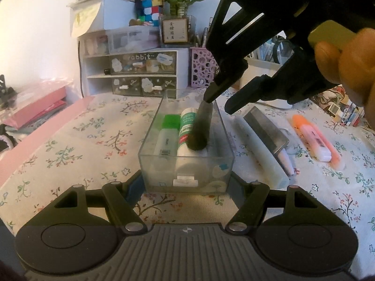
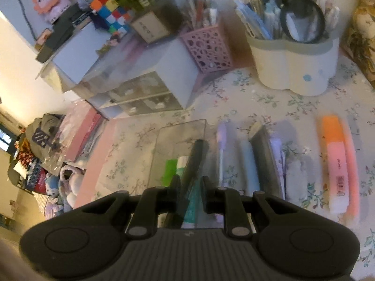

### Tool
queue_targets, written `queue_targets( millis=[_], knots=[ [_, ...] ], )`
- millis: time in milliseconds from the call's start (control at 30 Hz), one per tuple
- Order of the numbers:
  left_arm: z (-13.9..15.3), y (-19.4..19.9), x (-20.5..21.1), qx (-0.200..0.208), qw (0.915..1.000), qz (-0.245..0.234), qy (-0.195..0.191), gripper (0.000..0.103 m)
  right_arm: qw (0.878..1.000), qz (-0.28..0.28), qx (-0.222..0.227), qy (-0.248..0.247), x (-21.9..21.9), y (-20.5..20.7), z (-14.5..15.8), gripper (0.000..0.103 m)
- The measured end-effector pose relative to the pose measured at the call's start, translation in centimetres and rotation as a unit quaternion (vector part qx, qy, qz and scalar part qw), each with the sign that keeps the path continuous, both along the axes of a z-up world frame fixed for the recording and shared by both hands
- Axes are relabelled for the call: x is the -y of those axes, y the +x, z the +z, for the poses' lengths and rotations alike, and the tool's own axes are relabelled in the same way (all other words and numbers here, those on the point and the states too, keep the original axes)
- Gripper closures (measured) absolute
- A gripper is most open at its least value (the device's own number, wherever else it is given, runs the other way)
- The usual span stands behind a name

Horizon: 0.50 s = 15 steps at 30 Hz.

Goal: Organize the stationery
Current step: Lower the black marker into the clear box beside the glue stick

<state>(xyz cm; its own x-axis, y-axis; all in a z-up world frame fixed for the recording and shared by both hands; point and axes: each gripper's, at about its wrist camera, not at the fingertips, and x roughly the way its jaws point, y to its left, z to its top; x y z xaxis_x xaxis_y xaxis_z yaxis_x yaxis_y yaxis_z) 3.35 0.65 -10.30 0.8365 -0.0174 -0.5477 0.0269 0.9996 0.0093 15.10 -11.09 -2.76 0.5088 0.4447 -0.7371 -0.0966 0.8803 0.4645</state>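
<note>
A clear plastic box (image 1: pixel 187 175) sits on the floral cloth. It holds a green-capped item (image 1: pixel 167 131) and a white glue stick (image 1: pixel 187 128). My left gripper (image 1: pixel 187 187) is shut on the box's near end. My right gripper (image 1: pixel 218 104) hovers over the box's far end with its fingers apart. A dark marker (image 1: pixel 201 128) lies blurred in the box just below its fingertip. In the right wrist view the marker (image 2: pixel 195 161) shows between the right gripper's (image 2: pixel 189 185) parted fingers, over the box (image 2: pixel 178 140).
Right of the box lie a pale tube (image 1: pixel 260 149), a dark grey case (image 1: pixel 264 128), a pink pen (image 1: pixel 287 161) and an orange highlighter (image 1: pixel 314 138). Behind stand a drawer unit (image 1: pixel 140 70), a pink pen holder (image 1: pixel 201 68) and a white cup of pens (image 2: pixel 293 56).
</note>
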Motion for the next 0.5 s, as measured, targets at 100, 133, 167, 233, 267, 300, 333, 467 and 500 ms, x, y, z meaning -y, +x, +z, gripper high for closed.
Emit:
queue_targets(
  millis=[100, 133, 167, 233, 267, 300, 333, 467, 500],
  knots=[
    [0.0, 0.0, 0.0, 0.000, 1.0000, 0.000, 0.000, 0.031, 1.000, -0.002, 0.010, -0.013, 0.1, -0.1, 0.2, 0.086],
    [0.0, 0.0, 0.1, 0.000, 1.0000, 0.000, 0.001, 0.031, 1.000, 0.001, 0.015, -0.018, 0.0, -0.1, 0.3, 0.086],
    [0.0, 0.0, 0.1, 0.000, 1.0000, 0.000, 0.000, 0.031, 0.999, 0.010, 0.022, -0.020, -0.2, -0.2, 0.5, 0.086],
    [0.0, 0.0, 0.1, 0.000, 1.0000, 0.000, 0.000, 0.031, 0.999, 0.030, 0.031, -0.025, -0.8, -0.3, 0.7, 0.086],
    [0.0, 0.0, 0.1, 0.000, 1.0000, -0.001, 0.000, 0.031, 0.998, 0.037, 0.033, -0.026, -1.0, -0.2, 0.7, 0.087],
    [0.0, 0.0, 0.1, 0.000, 1.0000, -0.001, 0.000, 0.031, 0.998, 0.045, 0.036, -0.026, -1.3, -0.2, 0.8, 0.091],
    [0.0, 0.0, 0.1, 0.000, 1.0000, -0.001, 0.000, 0.031, 0.997, 0.058, 0.037, -0.028, -1.7, -0.2, 0.8, 0.098],
    [0.1, 0.0, 0.1, -0.001, 1.0000, -0.002, 0.000, 0.031, 0.996, 0.052, 0.019, -0.068, -2.2, 0.4, -0.6, 0.103],
    [0.1, -0.1, 0.1, 0.000, 1.0000, -0.002, 0.001, 0.031, 0.997, 0.049, 0.016, -0.064, -2.0, 0.6, -0.6, 0.103]
  ],
)
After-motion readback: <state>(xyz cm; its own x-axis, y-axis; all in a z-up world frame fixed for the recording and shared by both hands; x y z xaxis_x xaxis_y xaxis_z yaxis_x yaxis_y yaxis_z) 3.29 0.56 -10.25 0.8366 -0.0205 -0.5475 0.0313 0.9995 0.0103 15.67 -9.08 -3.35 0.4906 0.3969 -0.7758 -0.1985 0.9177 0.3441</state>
